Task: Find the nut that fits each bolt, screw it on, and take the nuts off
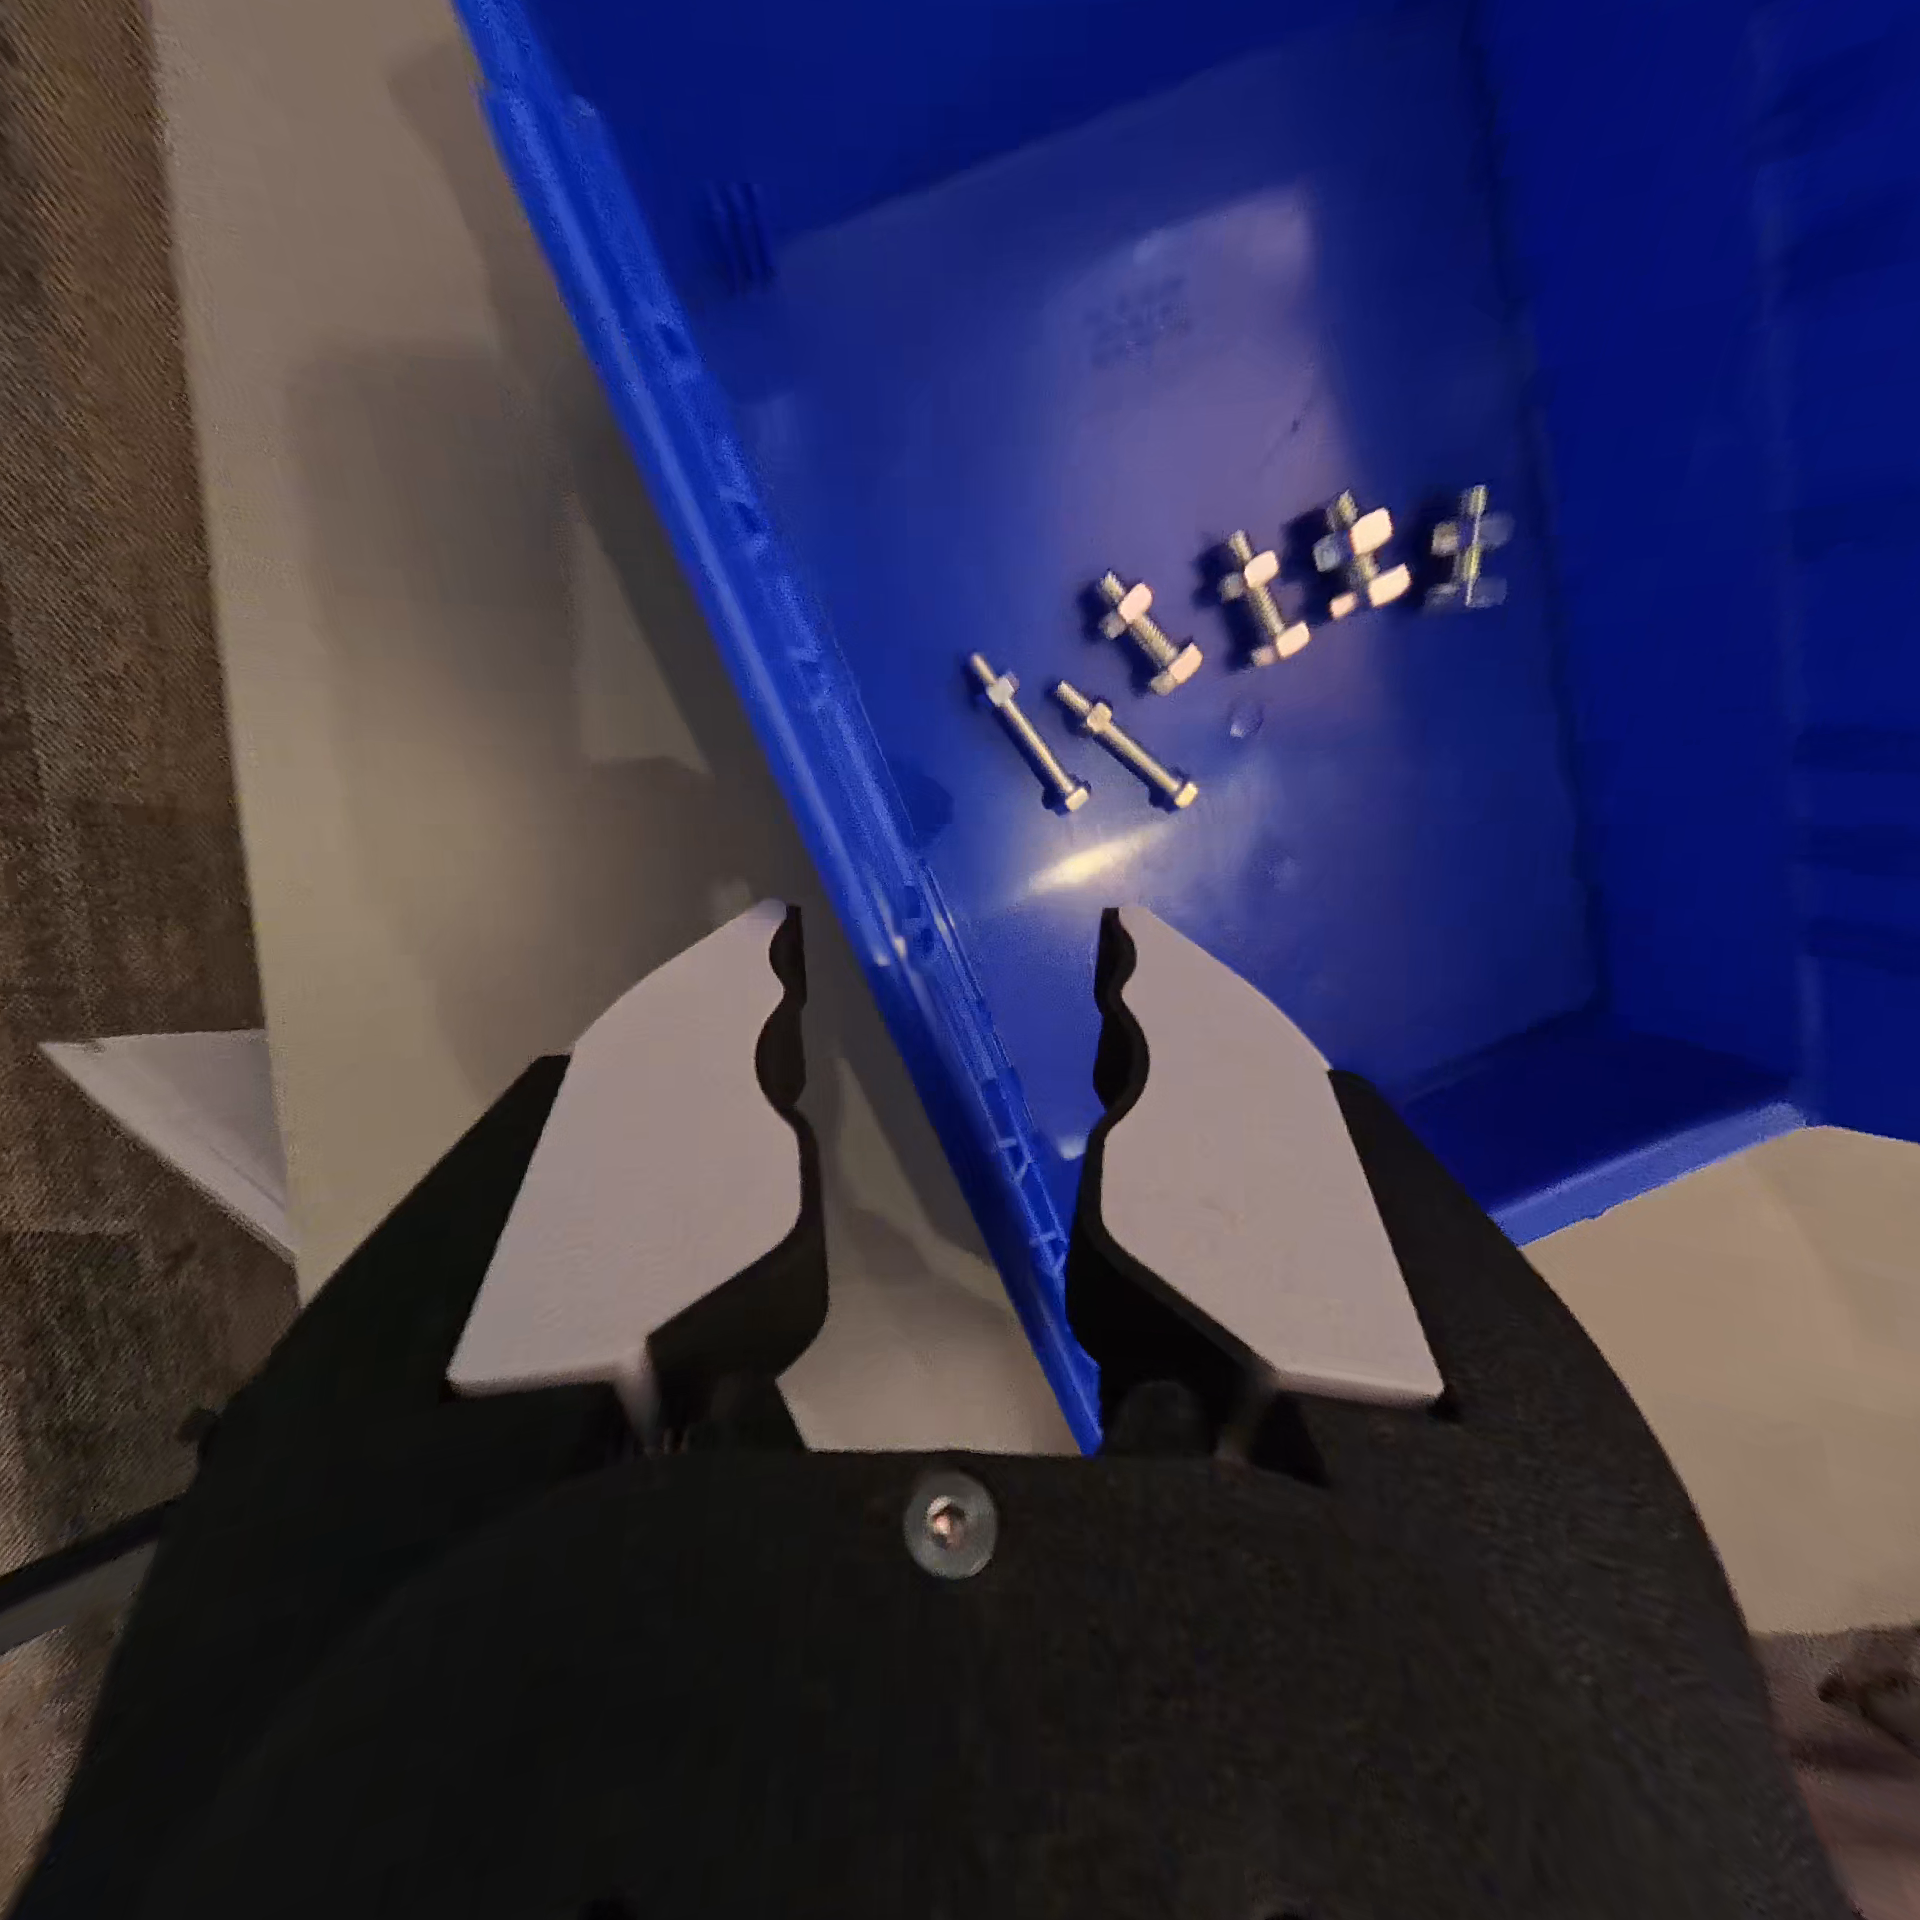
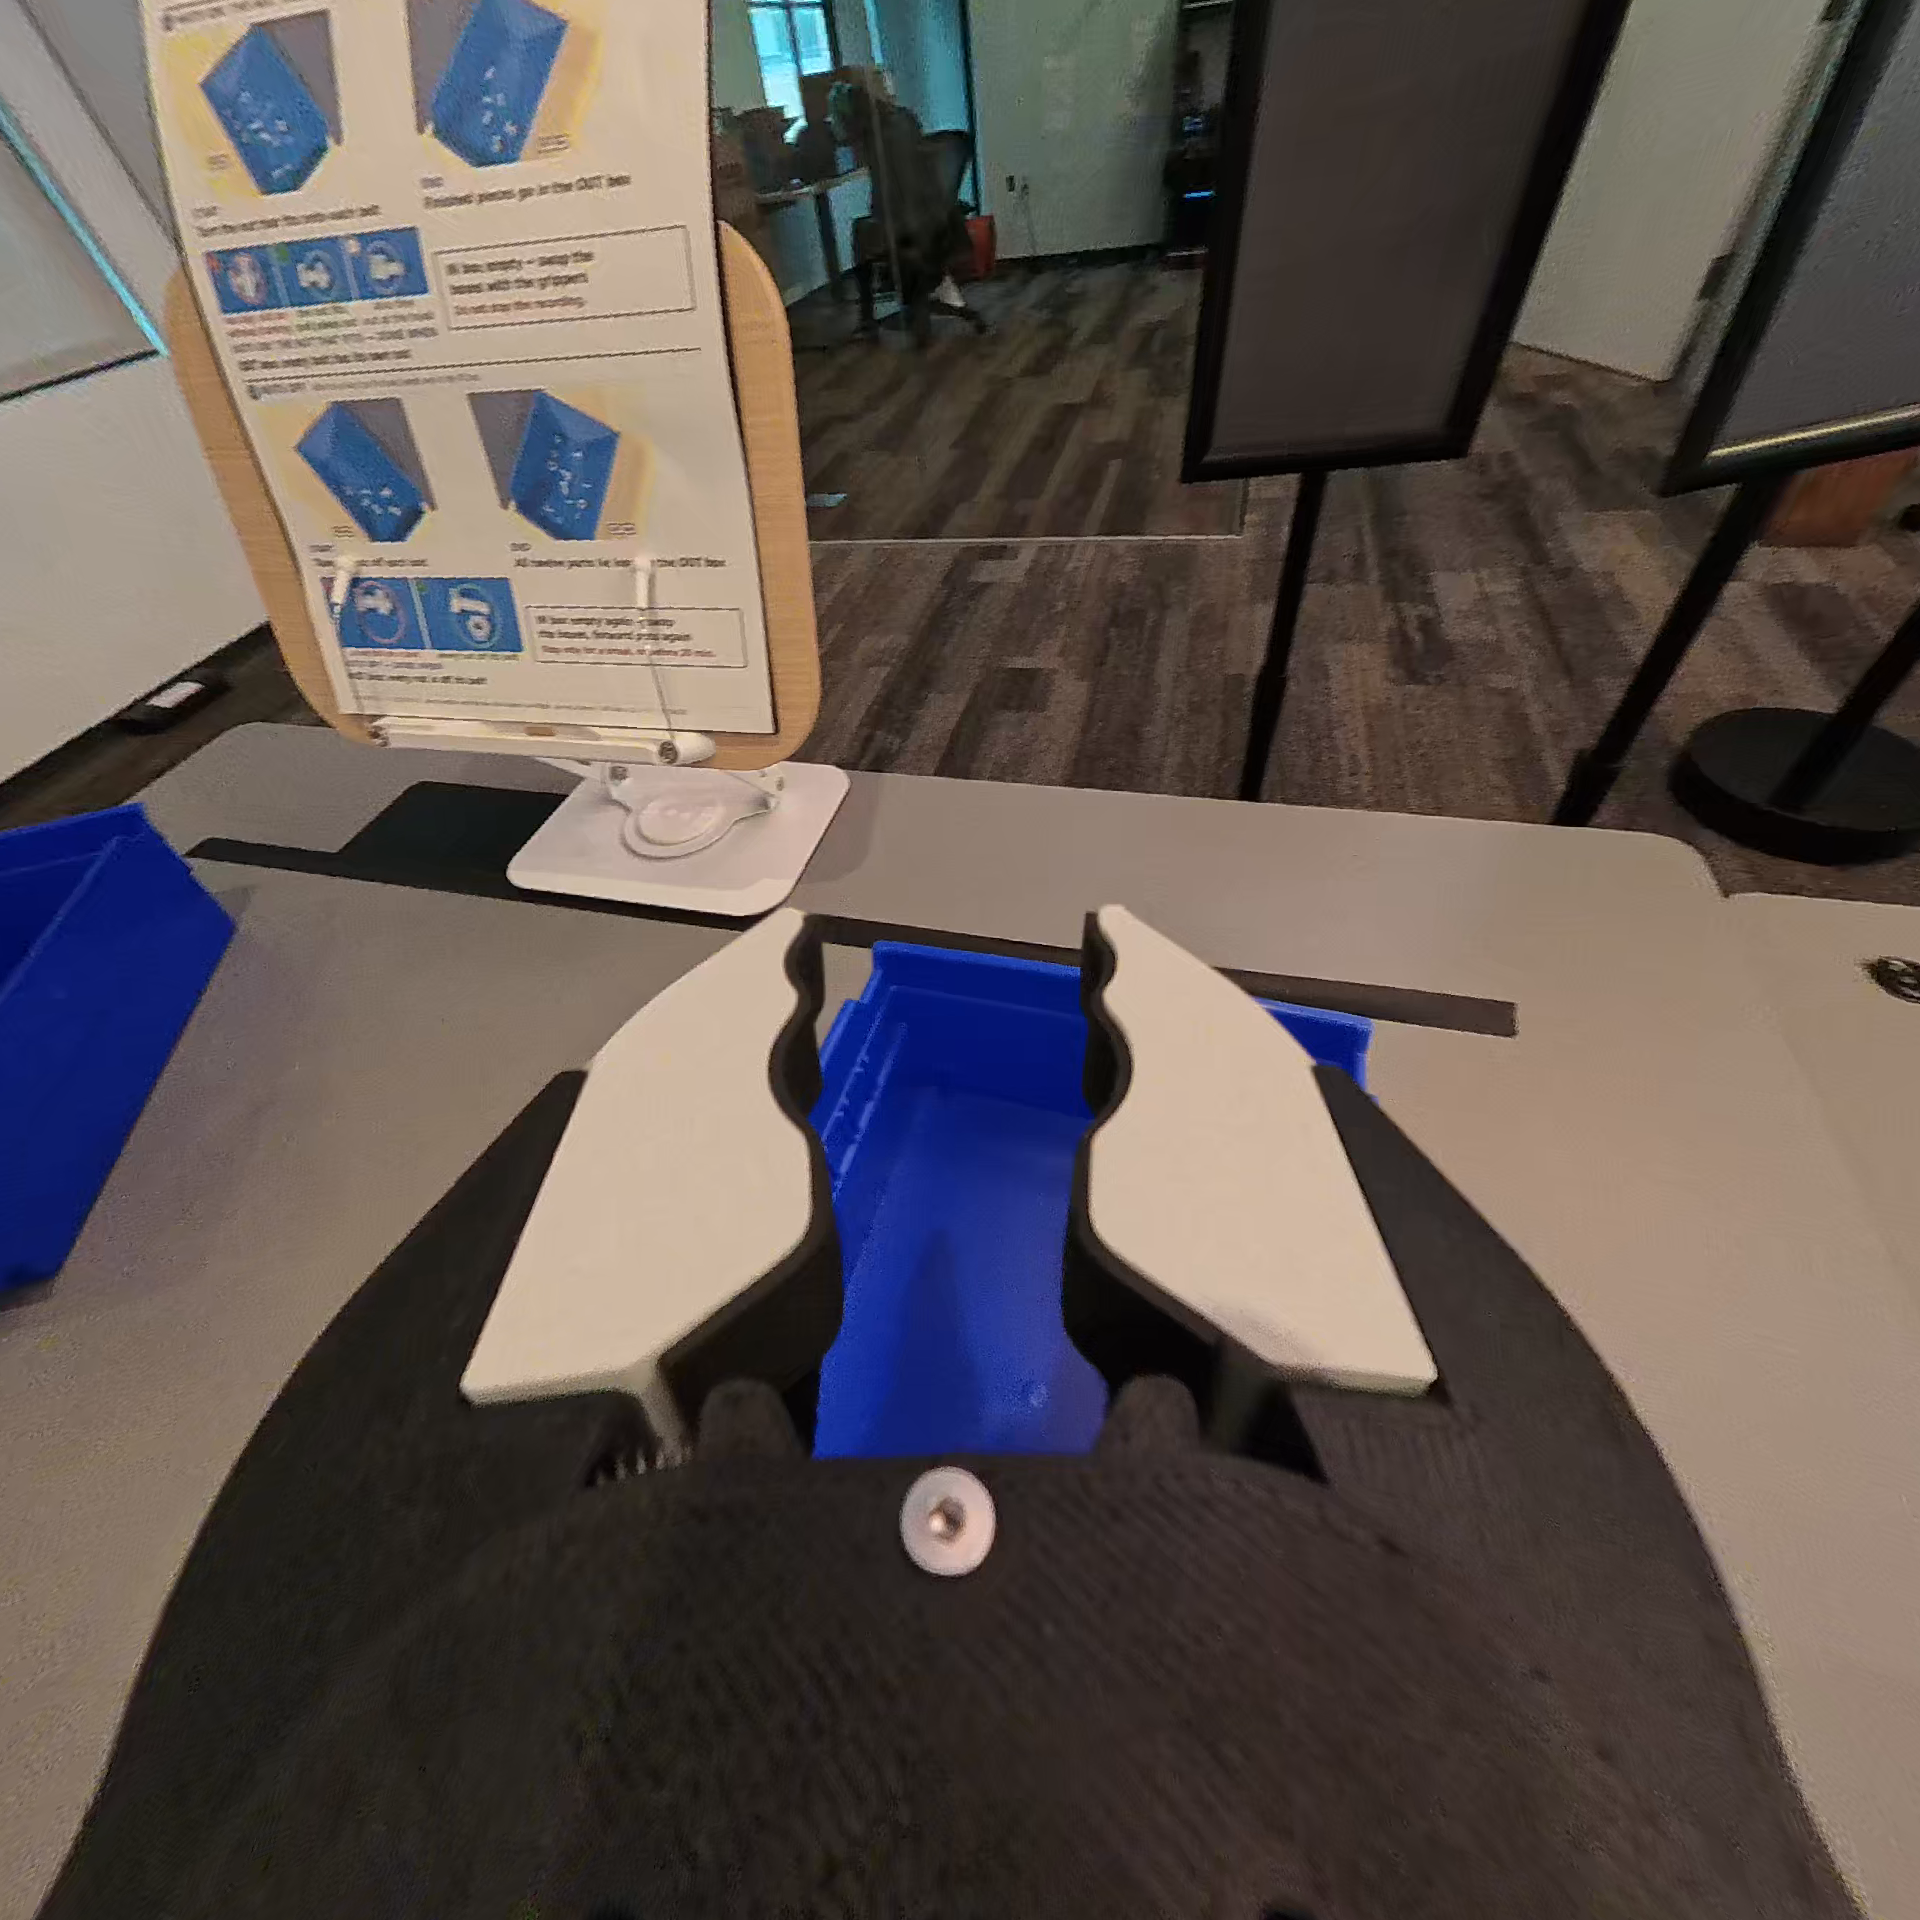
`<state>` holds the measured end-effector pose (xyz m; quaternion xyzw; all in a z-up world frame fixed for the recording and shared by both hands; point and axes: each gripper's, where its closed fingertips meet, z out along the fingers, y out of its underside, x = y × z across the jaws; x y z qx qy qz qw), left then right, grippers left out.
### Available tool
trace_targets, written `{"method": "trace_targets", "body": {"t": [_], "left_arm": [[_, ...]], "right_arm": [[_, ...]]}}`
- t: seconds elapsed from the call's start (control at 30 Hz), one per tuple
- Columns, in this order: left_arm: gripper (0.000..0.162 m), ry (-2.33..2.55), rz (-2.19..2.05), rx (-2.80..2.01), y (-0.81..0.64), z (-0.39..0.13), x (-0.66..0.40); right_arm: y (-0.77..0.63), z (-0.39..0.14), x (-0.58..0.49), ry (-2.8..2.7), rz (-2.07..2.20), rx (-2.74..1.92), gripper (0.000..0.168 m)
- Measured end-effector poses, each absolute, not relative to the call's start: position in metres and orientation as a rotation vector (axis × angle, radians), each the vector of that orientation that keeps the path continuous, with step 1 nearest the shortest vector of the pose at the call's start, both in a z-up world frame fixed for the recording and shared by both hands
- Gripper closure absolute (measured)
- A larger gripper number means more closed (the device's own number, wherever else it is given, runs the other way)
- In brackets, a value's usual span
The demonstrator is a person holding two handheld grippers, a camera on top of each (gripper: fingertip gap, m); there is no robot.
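Six bolts point(image 1: 1236, 644) with nuts lie in a blue bin point(image 1: 1662, 727). Left gripper point(image 1: 951, 914), jaws apart, straddles its side wall. Right gripper point(image 2: 951, 914), jaws apart, hovers over a second bin point(image 2: 956, 1247).

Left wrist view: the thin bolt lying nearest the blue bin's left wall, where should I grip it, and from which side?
Grip the thin silver bolt mid-shank, probably from straight above with the left gripper turned across it. Nut and head bulge at its ends; the blue plastic bin's wall crowds its left and a second thin bolt its right.
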<state>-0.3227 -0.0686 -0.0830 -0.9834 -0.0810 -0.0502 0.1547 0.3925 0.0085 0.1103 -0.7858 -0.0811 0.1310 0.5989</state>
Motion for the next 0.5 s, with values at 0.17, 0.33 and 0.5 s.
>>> {"method": "trace_targets", "body": {"t": [0.17,0.33,0.5], "left_arm": [[0.137,-0.122,0.033,-2.902,-0.07,-0.094,-0.329],[0.143,-0.044,0.003,-2.853,-0.055,-0.094,-0.327],[0.149,0.143,-0.059,-2.806,-0.039,-0.094,-0.312]], "right_arm": [[0.01,0.109,0.383,-0.211,0.382,-1.805,0.121],[0.014,0.108,0.372,-0.246,0.39,-1.797,0.123],[0.02,0.092,0.356,-0.305,0.385,-1.854,0.123]]}}
